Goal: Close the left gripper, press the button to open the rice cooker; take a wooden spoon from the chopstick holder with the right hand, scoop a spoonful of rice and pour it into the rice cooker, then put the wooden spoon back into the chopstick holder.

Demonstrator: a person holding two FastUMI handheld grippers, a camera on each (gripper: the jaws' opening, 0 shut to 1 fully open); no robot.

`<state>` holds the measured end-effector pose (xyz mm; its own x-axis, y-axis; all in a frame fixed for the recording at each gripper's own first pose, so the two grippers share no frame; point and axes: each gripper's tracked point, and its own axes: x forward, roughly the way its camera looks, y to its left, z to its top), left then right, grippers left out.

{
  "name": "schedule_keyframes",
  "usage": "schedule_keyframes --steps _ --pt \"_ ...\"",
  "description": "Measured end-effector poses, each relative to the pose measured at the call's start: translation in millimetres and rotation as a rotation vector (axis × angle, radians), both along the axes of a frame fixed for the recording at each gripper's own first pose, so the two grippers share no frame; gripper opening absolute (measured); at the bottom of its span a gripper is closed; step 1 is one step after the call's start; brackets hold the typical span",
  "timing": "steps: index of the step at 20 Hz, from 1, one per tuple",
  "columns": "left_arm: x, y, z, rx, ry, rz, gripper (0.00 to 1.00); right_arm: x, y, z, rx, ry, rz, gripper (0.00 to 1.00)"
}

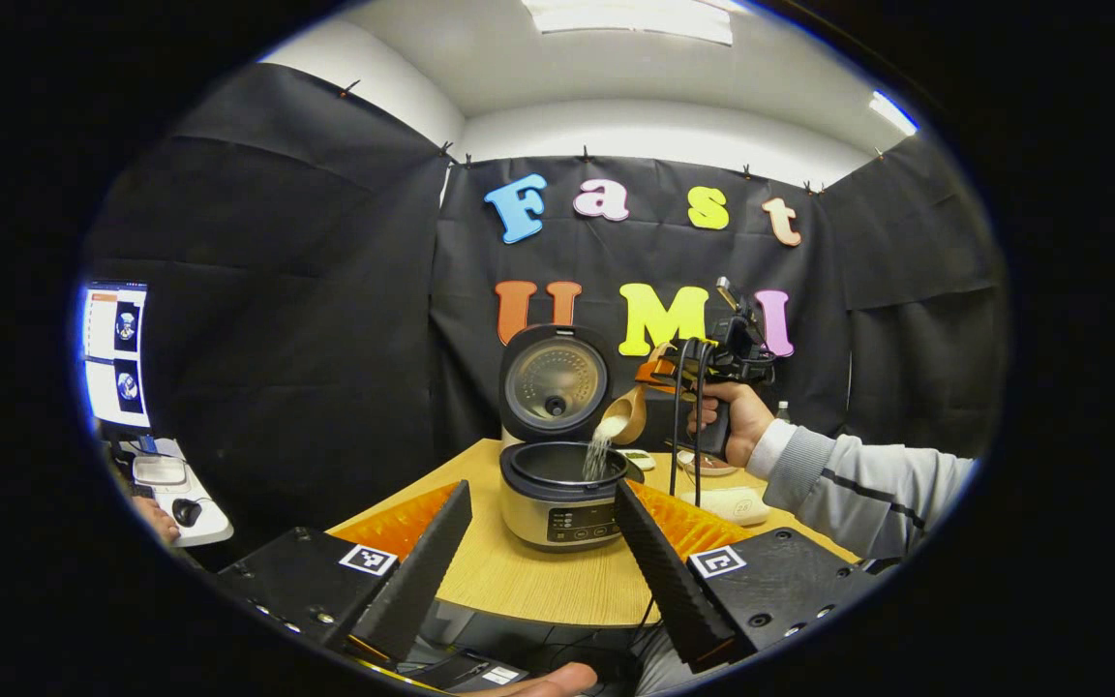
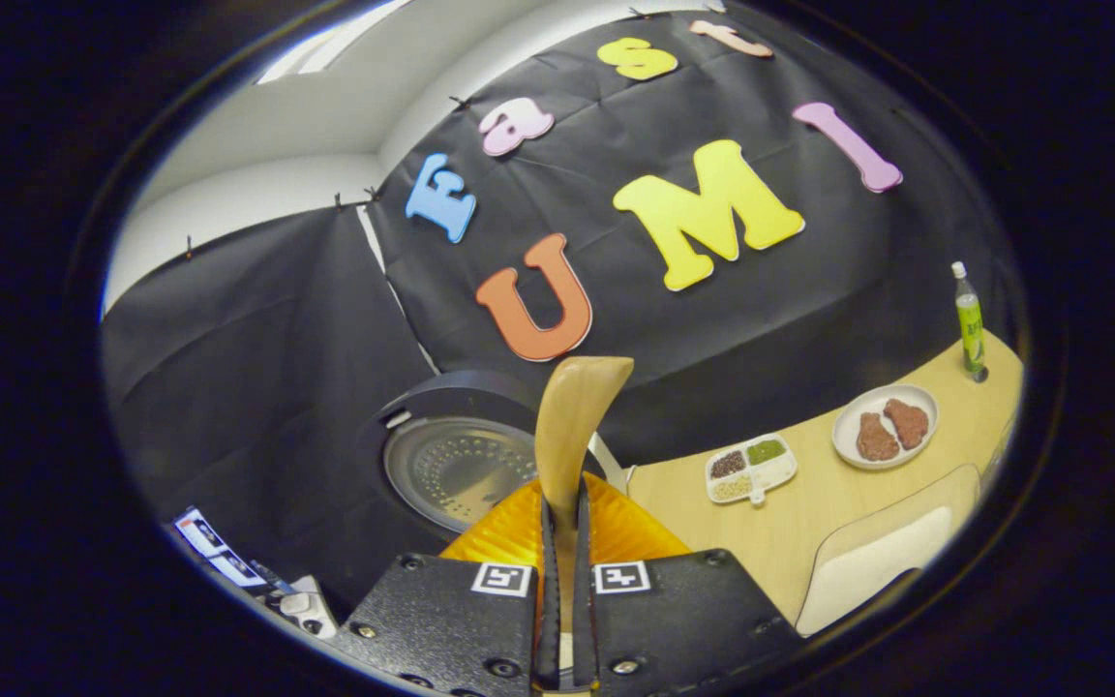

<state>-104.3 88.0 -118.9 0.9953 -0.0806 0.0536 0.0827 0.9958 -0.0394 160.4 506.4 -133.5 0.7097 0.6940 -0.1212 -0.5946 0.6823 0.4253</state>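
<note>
The left gripper [image 1: 543,542] waits with fingers spread, empty. Beyond it the right gripper [image 1: 703,366] clamps the wooden spoon [image 1: 627,414], tipped over the open rice cooker [image 1: 562,484] (rice [image 1: 598,453] streaming in). Pouring step; next, I judge, return the spoon to the chopstick holder.

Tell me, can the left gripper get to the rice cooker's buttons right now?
Probably yes. The left gripper is open and points straight at the rice cooker, with only bare table between. The right gripper pours rice from the wooden spoon higher up, off that path.
</note>
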Motion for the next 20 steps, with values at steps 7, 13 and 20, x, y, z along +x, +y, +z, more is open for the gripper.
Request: schedule_keyframes --steps 7,13,20 --pt "1 1 -3 -0.010 0.000 -0.004 0.94 -17 15 8 -0.203 -0.192 0.012 0.10" --pt "6 -8 -9 0.003 0.009 -0.017 0.95 -39 32 2 -0.304 -0.283 0.058 0.11" --pt "9 -13 -14 0.001 0.023 -0.018 0.94 -48 36 -12 -0.427 -0.401 0.067 0.10"
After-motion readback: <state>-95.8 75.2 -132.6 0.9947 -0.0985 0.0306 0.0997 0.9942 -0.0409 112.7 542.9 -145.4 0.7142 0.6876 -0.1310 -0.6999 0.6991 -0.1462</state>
